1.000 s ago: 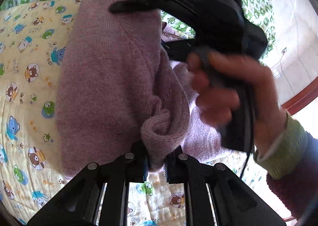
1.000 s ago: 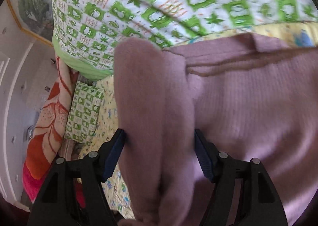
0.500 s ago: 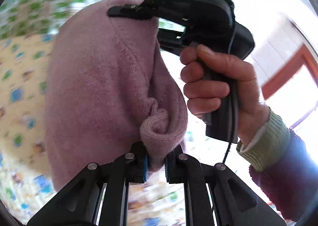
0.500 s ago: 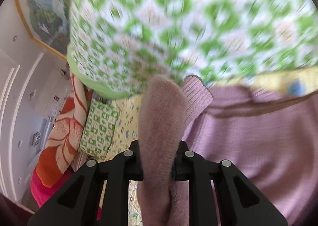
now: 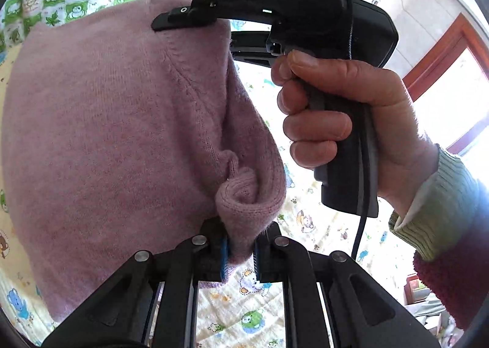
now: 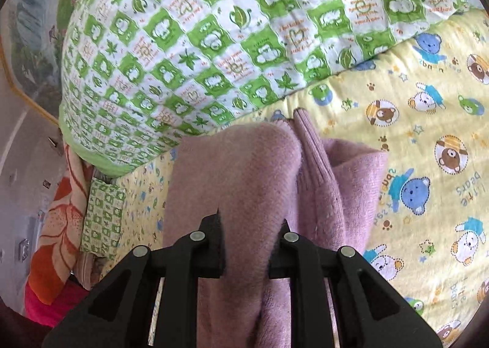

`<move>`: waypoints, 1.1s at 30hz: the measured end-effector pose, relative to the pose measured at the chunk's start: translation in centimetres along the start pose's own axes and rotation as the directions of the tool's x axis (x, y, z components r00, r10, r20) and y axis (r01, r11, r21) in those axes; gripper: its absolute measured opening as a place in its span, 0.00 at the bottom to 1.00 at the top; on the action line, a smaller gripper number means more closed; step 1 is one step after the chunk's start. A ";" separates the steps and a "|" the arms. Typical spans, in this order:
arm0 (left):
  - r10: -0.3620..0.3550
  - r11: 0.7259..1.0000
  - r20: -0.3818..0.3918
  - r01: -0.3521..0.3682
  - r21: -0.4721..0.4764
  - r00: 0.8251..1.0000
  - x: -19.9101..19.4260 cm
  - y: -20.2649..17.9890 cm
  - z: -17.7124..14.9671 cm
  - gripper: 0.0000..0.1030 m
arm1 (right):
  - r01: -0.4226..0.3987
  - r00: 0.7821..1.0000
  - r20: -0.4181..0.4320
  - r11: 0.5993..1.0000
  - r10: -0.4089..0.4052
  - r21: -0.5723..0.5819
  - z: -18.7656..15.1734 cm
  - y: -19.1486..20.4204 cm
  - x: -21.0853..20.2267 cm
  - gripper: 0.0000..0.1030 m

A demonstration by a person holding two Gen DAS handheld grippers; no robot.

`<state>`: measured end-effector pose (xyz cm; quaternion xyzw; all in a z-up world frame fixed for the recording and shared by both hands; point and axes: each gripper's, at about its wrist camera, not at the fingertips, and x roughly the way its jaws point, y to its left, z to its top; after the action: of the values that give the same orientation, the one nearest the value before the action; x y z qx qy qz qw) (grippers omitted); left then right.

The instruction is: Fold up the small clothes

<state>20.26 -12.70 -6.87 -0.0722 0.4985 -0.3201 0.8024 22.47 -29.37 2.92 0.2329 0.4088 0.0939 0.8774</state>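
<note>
A small pink knit sweater (image 5: 116, 121) hangs folded between both grippers, lifted above the bed. My left gripper (image 5: 240, 251) is shut on a bunched fold of its edge. My right gripper (image 6: 246, 248) is shut on a thick fold of the sweater (image 6: 232, 176), with a ribbed cuff (image 6: 311, 146) beside it. In the left wrist view the right gripper (image 5: 189, 16) shows from the side, held by a hand (image 5: 342, 115), clamped on the sweater's top edge.
A yellow bear-print sheet (image 6: 428, 140) covers the bed below. A green and white checked quilt (image 6: 214, 36) is piled at the far side. An orange flowered blanket (image 6: 58, 219) lies at the left. A window with a wooden frame (image 5: 440, 51) is to the right.
The right gripper closed from open onto the sweater's fold. Both grippers have lifted the sweater off the sheet, and it now hangs between them.
</note>
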 end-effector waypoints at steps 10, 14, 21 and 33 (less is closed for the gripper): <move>-0.031 0.998 -0.065 0.028 -0.049 0.997 0.7 1.6 1.5 0.42 | 0.079 0.997 -0.004 0.996 -0.078 0.044 -0.4 -1.9 -0.3 0.36; -0.051 0.997 -0.063 0.047 -0.061 0.997 -1.2 2.6 0.5 0.44 | 0.102 0.994 0.040 0.992 -0.105 0.075 -1.5 -2.1 -3.2 0.36; 0.006 0.991 -0.022 -0.009 -0.136 1.000 -5.7 7.6 -1.4 0.51 | 0.081 0.994 0.073 0.994 -0.086 0.068 -5.5 0.1 -7.2 0.36; 0.110 0.902 0.009 -0.096 -0.421 0.994 -8.2 18.4 -2.3 0.52 | 0.108 0.994 -0.008 0.992 -0.107 0.063 -9.8 1.0 -3.8 0.36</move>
<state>24.02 7.00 -9.87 -0.2215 0.5455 -0.1613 0.7920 12.57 -26.55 0.47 0.2379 0.4257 0.0340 0.8724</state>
